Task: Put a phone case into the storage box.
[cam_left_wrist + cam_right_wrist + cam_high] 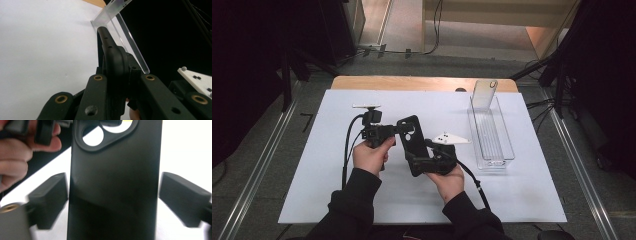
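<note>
The left gripper (393,129) has its jaws clamped on the top edge of a black phone case (414,145), next to the camera cutout; in the left gripper view the case's rim (113,57) is pinched tight between them. The right gripper (428,159) stands with its jaws spread wide on either side of the case's lower half; in the right gripper view there is a clear gap on the far side and at most a light touch on the near one, so they are not pressing on it. The case (115,182) hangs above the white sheet on the desk (332,200), between the two hands, upright and slightly tilted.

This looks like a handover from right to left. To do it well, the left grip should stay firm near the corner while the right gripper backs straight away along the case's face, without brushing its sides and twisting it. A thin rim grip can pivot, so slow movement suits. The clear tray (492,135) lies well to the right, its lid (485,94) propped at the far end, a likely place for the case.
</note>
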`<state>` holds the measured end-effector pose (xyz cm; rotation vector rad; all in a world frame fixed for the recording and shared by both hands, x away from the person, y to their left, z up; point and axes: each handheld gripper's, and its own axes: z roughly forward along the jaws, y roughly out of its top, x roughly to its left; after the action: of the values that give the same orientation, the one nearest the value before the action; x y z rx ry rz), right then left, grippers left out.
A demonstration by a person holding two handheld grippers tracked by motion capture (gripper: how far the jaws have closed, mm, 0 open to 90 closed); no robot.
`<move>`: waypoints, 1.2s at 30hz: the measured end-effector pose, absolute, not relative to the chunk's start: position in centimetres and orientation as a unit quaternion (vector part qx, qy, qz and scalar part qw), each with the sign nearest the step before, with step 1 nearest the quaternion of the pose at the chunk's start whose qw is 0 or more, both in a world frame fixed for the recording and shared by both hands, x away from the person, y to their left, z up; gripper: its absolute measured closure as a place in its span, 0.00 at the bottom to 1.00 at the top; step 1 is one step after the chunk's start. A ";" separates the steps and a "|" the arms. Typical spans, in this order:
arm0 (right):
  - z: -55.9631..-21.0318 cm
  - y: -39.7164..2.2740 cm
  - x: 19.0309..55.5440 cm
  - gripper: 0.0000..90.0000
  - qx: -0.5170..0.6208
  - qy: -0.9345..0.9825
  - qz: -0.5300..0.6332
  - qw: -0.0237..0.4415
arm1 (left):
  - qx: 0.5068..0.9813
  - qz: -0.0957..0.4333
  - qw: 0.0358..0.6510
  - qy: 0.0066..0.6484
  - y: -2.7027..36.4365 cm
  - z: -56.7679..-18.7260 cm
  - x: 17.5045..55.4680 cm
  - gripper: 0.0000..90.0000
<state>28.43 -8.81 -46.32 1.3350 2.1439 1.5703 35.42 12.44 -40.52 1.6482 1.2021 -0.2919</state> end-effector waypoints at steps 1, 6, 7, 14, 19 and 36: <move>-46.2 -8.8 28.6 0.00 0.447 0.725 0.517 0.079 | 0.686 -0.121 0.515 0.499 12.5 -40.5 35.4 0.92; -45.9 -9.5 29.2 0.00 0.439 0.744 0.500 0.059 | 0.687 -0.109 0.520 0.496 12.8 -40.2 35.3 0.91; -45.9 -9.6 29.2 0.00 0.437 0.747 0.497 0.055 | 0.690 -0.105 0.517 0.495 12.8 -40.1 35.3 0.91; -45.4 -10.1 29.5 0.00 0.431 0.762 0.483 0.035 | 0.713 -0.051 0.513 0.474 12.6 -39.8 34.8 0.91; -45.2 -10.6 29.7 0.00 0.409 0.783 0.467 0.026 | 0.720 -0.030 0.515 0.464 12.7 -40.0 34.6 0.91; -45.3 -11.9 29.8 0.00 0.358 0.822 0.443 0.023 | 0.733 0.021 0.546 0.406 12.1 -40.1 34.0 0.91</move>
<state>29.76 -11.91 -45.26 1.1094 2.5445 1.3703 33.95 12.05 -40.07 1.7374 0.9638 0.0492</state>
